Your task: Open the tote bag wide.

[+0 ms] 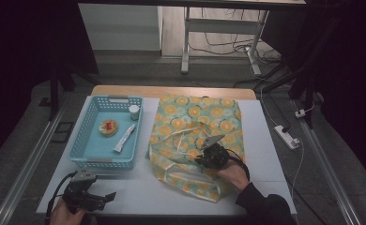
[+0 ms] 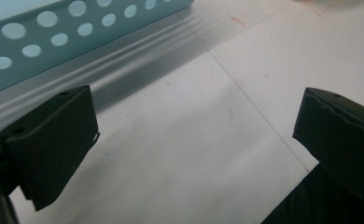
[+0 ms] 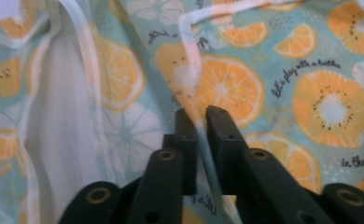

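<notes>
Blue basket (image 1: 80,145) near the bench's left edge holds a small jar (image 1: 133,111), a tube (image 1: 124,138) and a round tin (image 1: 108,127). Right claw (image 3: 199,116) pinches the fruit-print bag's (image 1: 195,117) handle strap (image 3: 189,79); left claw (image 2: 194,140) gapes wide at the front-left corner.

High view: fixed above the near edge, facing forward and down, taking in the whole table (image 1: 261,140) and floor beyond. Left gripper view: low and close, looking along the tabletop toward the basket (image 2: 40,32) wall, also seen from above at the basket (image 1: 89,161). Right gripper view: very close on the fruit-print bag (image 3: 283,70), the same bag (image 1: 209,117) lying mid-table in the high view
</notes>
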Available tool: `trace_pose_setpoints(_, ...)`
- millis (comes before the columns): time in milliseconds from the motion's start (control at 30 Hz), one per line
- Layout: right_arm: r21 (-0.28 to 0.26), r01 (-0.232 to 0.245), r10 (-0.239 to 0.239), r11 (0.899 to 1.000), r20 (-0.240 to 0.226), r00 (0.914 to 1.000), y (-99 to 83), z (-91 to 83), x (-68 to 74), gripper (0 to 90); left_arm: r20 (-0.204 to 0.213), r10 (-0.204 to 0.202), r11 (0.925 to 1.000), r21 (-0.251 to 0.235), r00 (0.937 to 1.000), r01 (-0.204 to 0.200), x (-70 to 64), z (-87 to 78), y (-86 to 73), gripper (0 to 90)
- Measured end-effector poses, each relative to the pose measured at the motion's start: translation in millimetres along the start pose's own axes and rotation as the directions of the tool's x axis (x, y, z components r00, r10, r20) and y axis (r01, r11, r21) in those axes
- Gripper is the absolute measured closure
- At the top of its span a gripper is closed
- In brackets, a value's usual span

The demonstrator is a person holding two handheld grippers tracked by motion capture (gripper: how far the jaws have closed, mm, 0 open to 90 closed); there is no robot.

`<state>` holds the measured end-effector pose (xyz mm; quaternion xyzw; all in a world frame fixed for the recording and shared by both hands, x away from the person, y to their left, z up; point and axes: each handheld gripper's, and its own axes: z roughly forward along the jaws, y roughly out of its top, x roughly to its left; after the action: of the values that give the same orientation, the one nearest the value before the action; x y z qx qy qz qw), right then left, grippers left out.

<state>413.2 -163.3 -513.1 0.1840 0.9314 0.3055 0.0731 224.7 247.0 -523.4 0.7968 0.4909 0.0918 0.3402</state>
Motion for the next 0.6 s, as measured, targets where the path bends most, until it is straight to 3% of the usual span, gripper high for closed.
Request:
trace_pose_setpoints(100,-0.026,0.002,-0.002,1.0,-0.003,1.0,2.5,-4.3,-0.3,88.6,0.0,0.0,1.0,-0.001,1.0,0.0,0.0,0.0,0.0,0.2)
trace_pose_setpoints(300,-0.057,-0.032,0.03,0.998,-0.026,0.9992,5.6,-10.3,-3.1,89.3,-0.001,-0.001,1.0,0.0,1.0,0.001,0.1,0.1,0.0,0.2)
trace_pose_setpoints(600,-0.105,-0.049,0.046,0.993,-0.023,0.9987,15.5,-23.7,-5.6,89.5,-0.001,-0.002,1.0,0.002,1.0,0.002,0.9,0.4,-0.2,0.2)
